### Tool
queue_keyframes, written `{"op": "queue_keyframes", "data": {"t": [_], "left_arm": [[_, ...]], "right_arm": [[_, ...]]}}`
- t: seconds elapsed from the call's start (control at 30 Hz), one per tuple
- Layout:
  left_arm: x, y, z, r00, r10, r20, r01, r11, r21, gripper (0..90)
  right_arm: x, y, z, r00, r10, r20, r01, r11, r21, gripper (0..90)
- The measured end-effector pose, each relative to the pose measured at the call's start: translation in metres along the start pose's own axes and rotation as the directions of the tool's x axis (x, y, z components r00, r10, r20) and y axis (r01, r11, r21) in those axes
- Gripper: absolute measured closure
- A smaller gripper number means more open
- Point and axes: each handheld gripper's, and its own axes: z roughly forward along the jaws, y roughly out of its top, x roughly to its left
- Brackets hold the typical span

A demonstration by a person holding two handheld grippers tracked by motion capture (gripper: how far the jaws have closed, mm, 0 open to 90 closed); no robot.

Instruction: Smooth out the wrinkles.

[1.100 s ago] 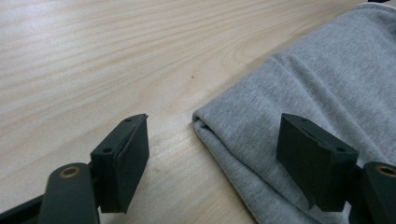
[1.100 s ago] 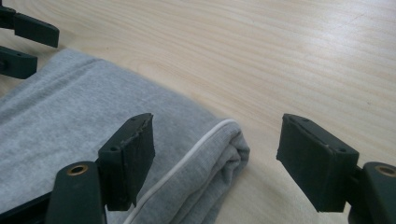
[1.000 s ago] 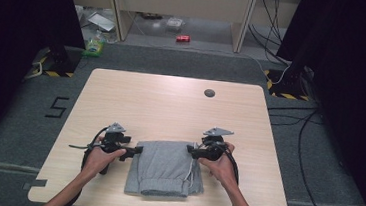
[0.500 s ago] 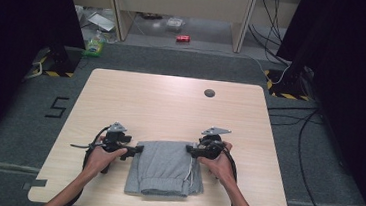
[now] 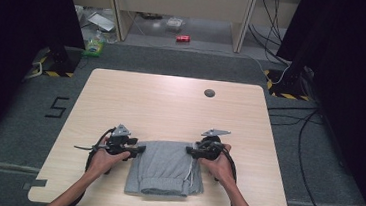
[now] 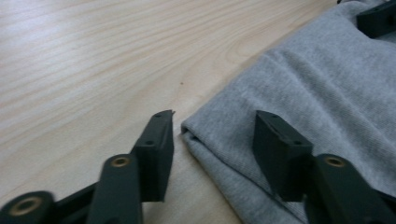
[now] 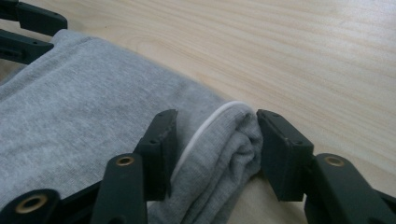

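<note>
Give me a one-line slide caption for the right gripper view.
Right gripper, its fingers just closing around the far corner of the folded grey garment on the wooden table.

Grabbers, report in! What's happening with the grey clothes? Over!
Left gripper closing, corner between jaws. Right gripper closing around other corner. Grey garment folded flat. Nothing in the way.

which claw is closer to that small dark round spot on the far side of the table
Right. The right claw sits at the grey garment's right corner, nearly below the spot; the left claw is farther off at its left corner.
</note>
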Motion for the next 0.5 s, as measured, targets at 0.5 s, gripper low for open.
{"op": "queue_keyframes", "data": {"t": [0.5], "left_arm": [[-0.0035, -0.0011, -0.0001, 0.9996, 0.027, -0.010, -0.027, 0.9994, -0.020, 76.9]], "right_arm": [[0.0063, -0.0029, -0.0018, 0.9984, 0.046, 0.034, -0.045, 0.998, -0.042, 67.5]]}}
